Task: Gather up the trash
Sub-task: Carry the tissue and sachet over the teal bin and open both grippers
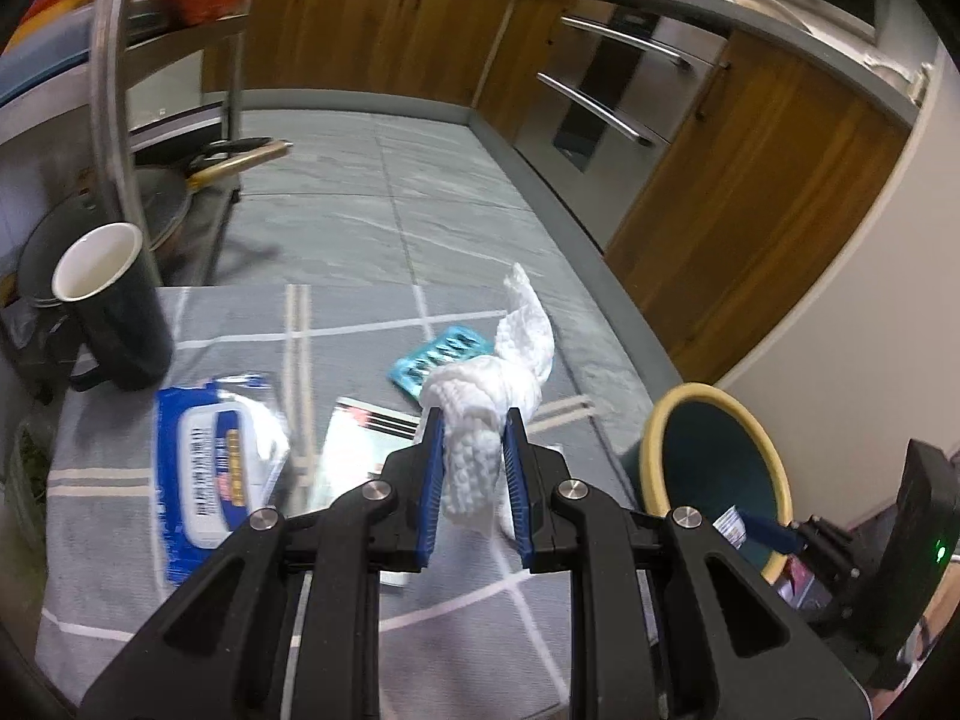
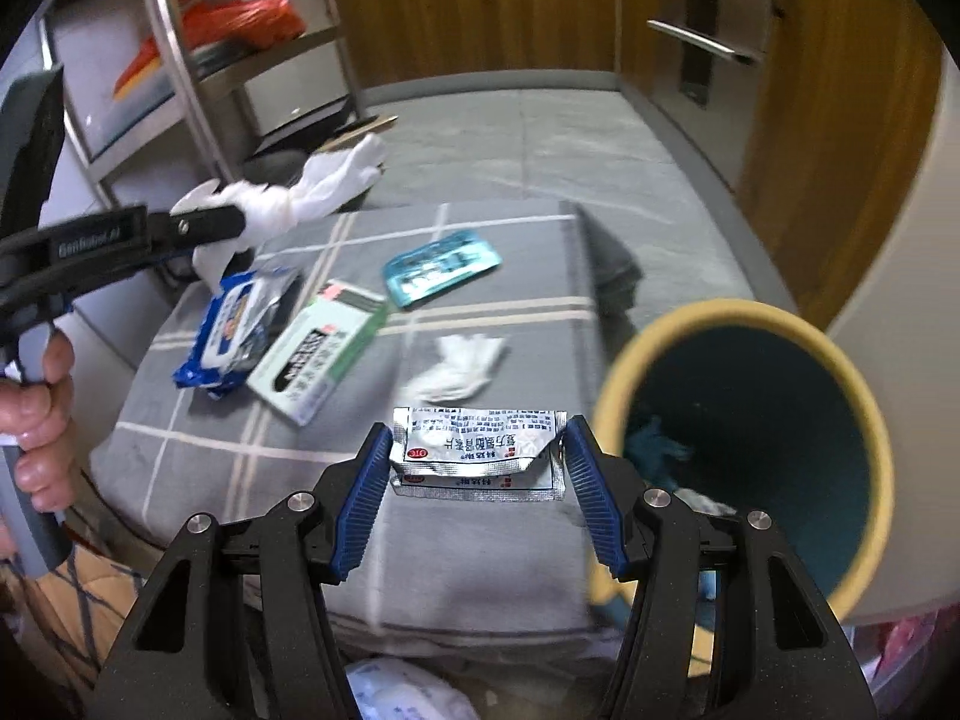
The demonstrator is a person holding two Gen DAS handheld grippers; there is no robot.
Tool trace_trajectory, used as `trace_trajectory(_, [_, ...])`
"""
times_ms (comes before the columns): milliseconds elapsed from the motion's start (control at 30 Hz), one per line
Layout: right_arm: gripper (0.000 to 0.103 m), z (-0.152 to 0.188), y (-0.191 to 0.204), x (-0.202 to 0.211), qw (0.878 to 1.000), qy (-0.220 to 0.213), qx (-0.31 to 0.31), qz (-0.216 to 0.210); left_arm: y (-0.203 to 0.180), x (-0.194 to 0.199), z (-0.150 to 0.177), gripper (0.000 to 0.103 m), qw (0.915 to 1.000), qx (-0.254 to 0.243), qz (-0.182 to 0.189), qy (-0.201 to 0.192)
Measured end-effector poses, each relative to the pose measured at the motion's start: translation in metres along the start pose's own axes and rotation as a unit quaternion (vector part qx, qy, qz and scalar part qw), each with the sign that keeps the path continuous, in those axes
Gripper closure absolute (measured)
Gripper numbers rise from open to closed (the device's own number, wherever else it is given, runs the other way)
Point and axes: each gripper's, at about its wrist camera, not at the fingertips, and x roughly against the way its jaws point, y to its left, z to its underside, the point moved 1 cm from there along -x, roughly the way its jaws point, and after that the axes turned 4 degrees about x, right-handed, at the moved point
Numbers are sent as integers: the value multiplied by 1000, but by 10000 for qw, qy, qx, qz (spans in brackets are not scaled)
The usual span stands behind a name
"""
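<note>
Crumpled white paper towel (image 1: 480, 420), long axis pointing forward, is clamped in left tool (image 1: 474, 468); right tool (image 2: 477, 480) grips a silver foil sachet (image 2: 477, 450) crosswise

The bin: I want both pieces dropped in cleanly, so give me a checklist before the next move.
1. Left gripper clamped on white tissue: ok.
2. Silver foil sachet between right gripper fingers: ok; firm grip: cannot tell.
3. Bin mouth open, room inside: ok.
4. Tissue above bin: not ok, hangs over the cloth, left of it.
5. Sachet above bin: not ok, beside the rim.
6. Other litter left on grey checked cloth: not ok.
</note>
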Motion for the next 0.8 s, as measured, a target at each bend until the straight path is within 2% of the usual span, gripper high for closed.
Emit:
trace_trajectory(467, [43, 24, -82, 33, 9939, -348, -963, 408, -84, -27, 16, 84, 9960, -579, 590, 337])
trace_trajectory(800, [43, 45, -138, 49, 9804, -518, -1818, 559, -147, -63, 40, 84, 9872, -1021, 946, 774])
